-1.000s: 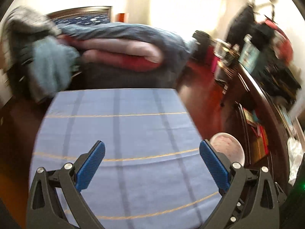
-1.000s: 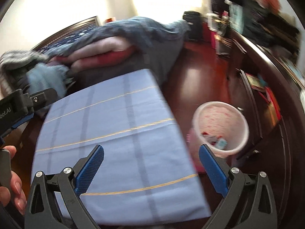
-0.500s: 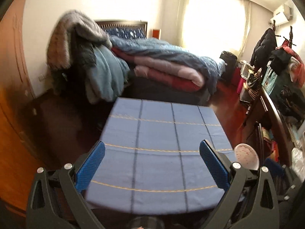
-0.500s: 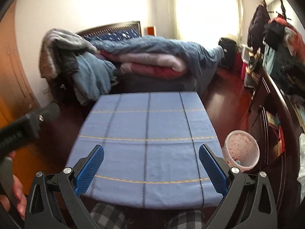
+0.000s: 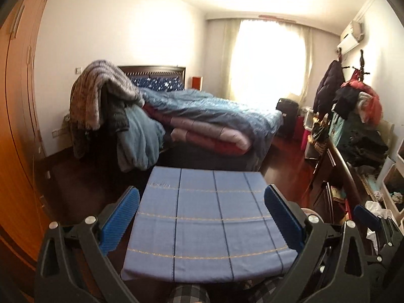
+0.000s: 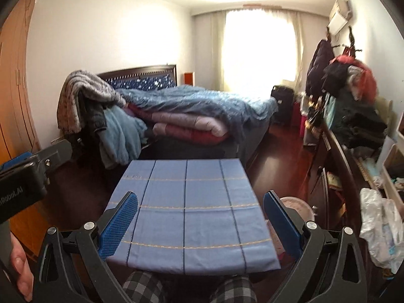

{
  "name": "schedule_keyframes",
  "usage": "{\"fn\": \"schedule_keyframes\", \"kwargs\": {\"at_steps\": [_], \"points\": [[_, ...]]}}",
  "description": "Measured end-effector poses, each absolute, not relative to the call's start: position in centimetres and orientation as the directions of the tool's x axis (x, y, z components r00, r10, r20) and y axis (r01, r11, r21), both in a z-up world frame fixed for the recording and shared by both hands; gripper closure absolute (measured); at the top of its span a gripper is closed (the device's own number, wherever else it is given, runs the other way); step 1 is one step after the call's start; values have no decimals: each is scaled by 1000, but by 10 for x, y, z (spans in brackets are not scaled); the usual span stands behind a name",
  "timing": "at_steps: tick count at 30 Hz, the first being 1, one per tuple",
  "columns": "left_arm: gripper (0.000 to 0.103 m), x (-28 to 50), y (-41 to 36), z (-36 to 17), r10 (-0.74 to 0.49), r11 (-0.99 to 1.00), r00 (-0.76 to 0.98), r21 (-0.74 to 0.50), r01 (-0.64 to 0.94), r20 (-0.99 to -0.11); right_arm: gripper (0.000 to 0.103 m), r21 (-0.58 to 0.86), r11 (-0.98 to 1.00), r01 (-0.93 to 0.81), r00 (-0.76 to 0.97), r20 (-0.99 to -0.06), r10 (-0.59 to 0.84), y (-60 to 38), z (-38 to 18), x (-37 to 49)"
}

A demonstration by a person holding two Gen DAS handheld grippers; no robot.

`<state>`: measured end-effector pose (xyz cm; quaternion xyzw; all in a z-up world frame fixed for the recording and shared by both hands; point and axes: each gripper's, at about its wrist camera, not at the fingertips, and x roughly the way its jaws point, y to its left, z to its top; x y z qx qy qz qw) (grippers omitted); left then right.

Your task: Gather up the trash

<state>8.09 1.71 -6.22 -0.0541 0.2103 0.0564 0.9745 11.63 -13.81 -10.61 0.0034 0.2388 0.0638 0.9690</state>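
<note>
A small table with a blue checked cloth (image 5: 204,217) stands in front of me; it also shows in the right wrist view (image 6: 189,209). No trash shows on the cloth. A pink speckled waste bin (image 6: 300,208) stands on the floor right of the table, mostly hidden behind my right finger; only its rim (image 5: 311,213) shows in the left wrist view. My left gripper (image 5: 202,218) is open and empty, held high over the table's near end. My right gripper (image 6: 200,219) is open and empty, likewise raised.
A bed (image 5: 209,118) piled with quilts lies beyond the table. A dark dresser (image 6: 335,166) loaded with clothes runs along the right wall. A white plastic bag (image 6: 381,229) sits at right. A wooden wardrobe (image 5: 17,126) is at left. My knees (image 6: 141,287) are below.
Both grippers have lifted and pulled back from low over the cloth, so the table looks smaller and the whole room shows. The bin has slid behind the right fingers. Jaws stayed open.
</note>
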Motion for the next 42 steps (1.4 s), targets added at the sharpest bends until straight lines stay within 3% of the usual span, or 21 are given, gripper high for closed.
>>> {"fn": "schedule_keyframes", "kwargs": {"at_steps": [11, 42], "points": [[3, 33, -7, -39, -18, 993, 944, -112, -20, -329, 4, 17, 999, -35, 946, -322, 39, -154, -77, 62], [3, 30, -6, -45, -23, 995, 946, -100, -10, -323, 4, 45, 998, -31, 934, -354, 45, -163, -80, 68]]}}
